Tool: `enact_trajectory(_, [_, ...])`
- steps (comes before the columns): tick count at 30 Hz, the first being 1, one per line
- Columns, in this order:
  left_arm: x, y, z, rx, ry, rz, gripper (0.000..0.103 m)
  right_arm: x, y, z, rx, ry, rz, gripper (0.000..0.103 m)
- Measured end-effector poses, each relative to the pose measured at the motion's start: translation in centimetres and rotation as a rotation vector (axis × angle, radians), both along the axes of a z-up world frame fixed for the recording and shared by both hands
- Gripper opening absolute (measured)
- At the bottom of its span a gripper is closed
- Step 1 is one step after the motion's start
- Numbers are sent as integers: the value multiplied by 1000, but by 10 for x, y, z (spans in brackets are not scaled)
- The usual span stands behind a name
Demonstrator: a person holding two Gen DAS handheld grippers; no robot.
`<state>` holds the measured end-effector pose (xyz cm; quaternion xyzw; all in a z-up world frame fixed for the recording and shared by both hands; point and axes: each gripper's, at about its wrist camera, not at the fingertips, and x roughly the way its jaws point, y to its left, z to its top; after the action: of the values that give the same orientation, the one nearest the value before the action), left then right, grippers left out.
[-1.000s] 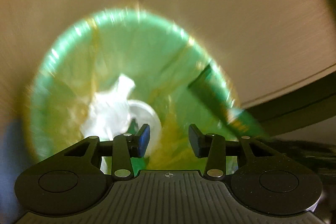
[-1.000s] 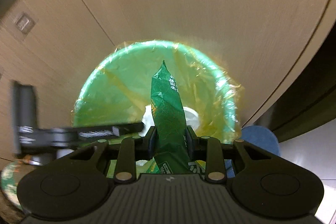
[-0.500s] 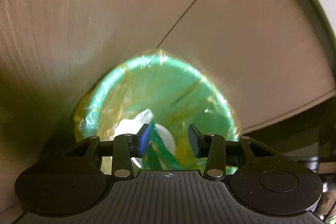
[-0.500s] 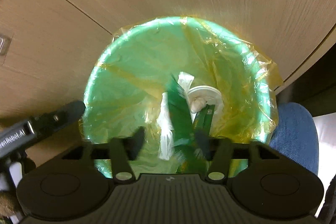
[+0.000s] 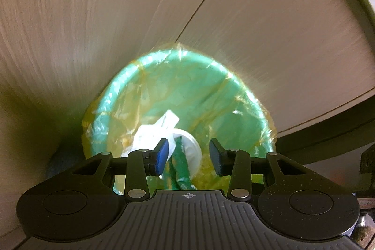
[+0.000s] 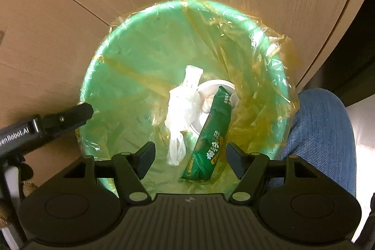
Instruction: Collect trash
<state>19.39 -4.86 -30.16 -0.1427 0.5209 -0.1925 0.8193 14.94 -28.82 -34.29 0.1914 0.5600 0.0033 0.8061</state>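
Hovering above the green bin [image 6: 140, 57], the right hand-held gripper [image 6: 189, 156] had just spread, empty; the green wrapper [image 6: 211, 135] lay inside, at 3 o'clock of the white bag [image 6: 180, 107]; left hand-held gripper [image 5: 188, 156] spread too

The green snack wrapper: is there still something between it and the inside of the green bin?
Nothing visible does. The green snack wrapper already lies inside the green bin, leaning on the white plastic bag and white cup lid. The right gripper has just been opening; its jaws are apart, above the bin, with nothing between them.
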Motion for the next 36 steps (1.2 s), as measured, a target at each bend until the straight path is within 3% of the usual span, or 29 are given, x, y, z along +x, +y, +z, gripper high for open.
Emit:
enact_trajectory(4, [-5,1,24,4,-68,-44,43,-9,2,23,-90,-104,14,67])
enact_trajectory(6, [-9,2,33,12,-105,-54,43,-10,5,32,-144,-143,37,75])
enact_trajectory(8, [-16,7,35,11,-109,-38,43,1,11,34,-172,-149,92,85])
enact_trajectory(10, [-23,13,31,-7,-87,-10,42,25,20,27,-185,-127,173,86])
enact_trajectory(14, [-42,24,26,-43,-60,6,42,85,40,-18,-194,-10,255,86])
enact_trajectory(20, [-57,40,28,-107,-63,31,41,156,86,-128,-298,178,345,84])
enact_trajectory(22, [-58,42,27,-118,-69,32,41,169,96,-164,-347,237,358,73])
enact_trajectory(24, [-59,44,25,-129,-75,25,41,175,96,-189,-344,311,358,19])
enact_trajectory(25, [-60,43,24,-135,-76,19,41,177,92,-192,-323,333,349,11])
enact_trajectory(27, [-60,43,21,-150,-80,1,41,173,77,-169,-238,271,311,7])
enact_trajectory(31, [-58,35,10,-175,-75,-47,41,139,36,-79,-95,97,263,3])
enact_trajectory(33, [-57,31,0,-190,-44,-65,41,120,24,-46,-141,31,274,3])
enact_trajectory(36, [-55,29,-12,-183,-1,-61,41,109,17,-45,-231,76,261,3])
